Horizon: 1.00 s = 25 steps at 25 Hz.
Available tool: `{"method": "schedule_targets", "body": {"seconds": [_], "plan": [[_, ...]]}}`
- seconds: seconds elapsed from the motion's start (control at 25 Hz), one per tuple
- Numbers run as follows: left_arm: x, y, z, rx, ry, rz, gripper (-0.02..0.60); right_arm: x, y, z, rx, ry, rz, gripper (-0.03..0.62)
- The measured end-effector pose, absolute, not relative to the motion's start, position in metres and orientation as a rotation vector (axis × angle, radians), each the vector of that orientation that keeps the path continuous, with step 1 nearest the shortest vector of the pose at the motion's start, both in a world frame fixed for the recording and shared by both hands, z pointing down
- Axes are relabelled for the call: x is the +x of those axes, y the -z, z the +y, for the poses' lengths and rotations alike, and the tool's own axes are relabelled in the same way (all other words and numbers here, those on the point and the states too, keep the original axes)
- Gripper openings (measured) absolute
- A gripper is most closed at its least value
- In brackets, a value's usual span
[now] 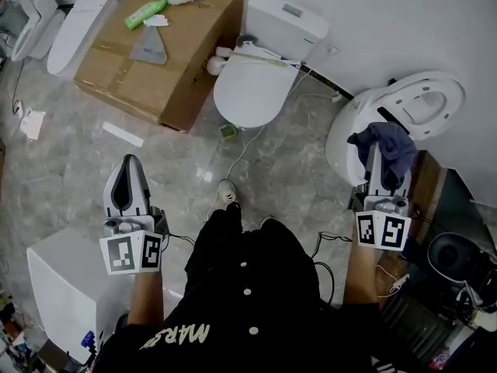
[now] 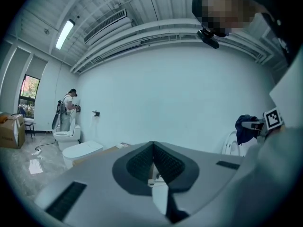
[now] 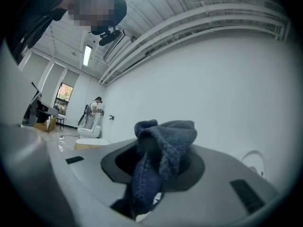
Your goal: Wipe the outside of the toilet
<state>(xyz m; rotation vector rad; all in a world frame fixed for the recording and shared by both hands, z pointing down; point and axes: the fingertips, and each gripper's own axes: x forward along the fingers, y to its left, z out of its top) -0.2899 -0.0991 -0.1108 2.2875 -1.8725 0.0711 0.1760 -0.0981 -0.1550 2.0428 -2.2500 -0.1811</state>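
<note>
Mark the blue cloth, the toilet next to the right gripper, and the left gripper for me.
blue cloth (image 1: pixel 392 144), head view, bunched top fold.
toilet (image 1: pixel 359 109), head view, outer wall of the bowl.
left gripper (image 1: pixel 130 162), head view, tips of its shut jaws.

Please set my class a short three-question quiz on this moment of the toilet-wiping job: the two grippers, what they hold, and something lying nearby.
1. True or false: the left gripper holds a sponge.
2. Choose one. The right gripper is shut on: A) a spray can, B) a dark blue cloth, C) a roll of paper.
3. Fill the gap: the green bottle lies on top of the ______.

Key
1. False. Its jaws are together with nothing between them.
2. B.
3. cardboard box.
</note>
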Motion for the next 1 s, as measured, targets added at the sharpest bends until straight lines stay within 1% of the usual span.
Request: {"method": "schedule_targets", "body": {"seconds": [0.36, 0.88, 1.0], "plan": [[-0.29, 0.148, -0.132, 2.427, -0.014, -1.849, 0.009, 0.159, 0.181, -0.104, 2.08, 0.236, -2.242, 0.129], [-0.28, 0.164, -0.135, 2.384, 0.061, -1.951, 0.009, 0.164, 0.199, -0.125, 2.029, 0.337, -2.344, 0.129], [-0.278, 0.168, -0.135, 2.358, 0.081, -2.013, 0.009, 0.174, 0.202, -0.13, 2.018, 0.346, -2.372, 0.129]]}}
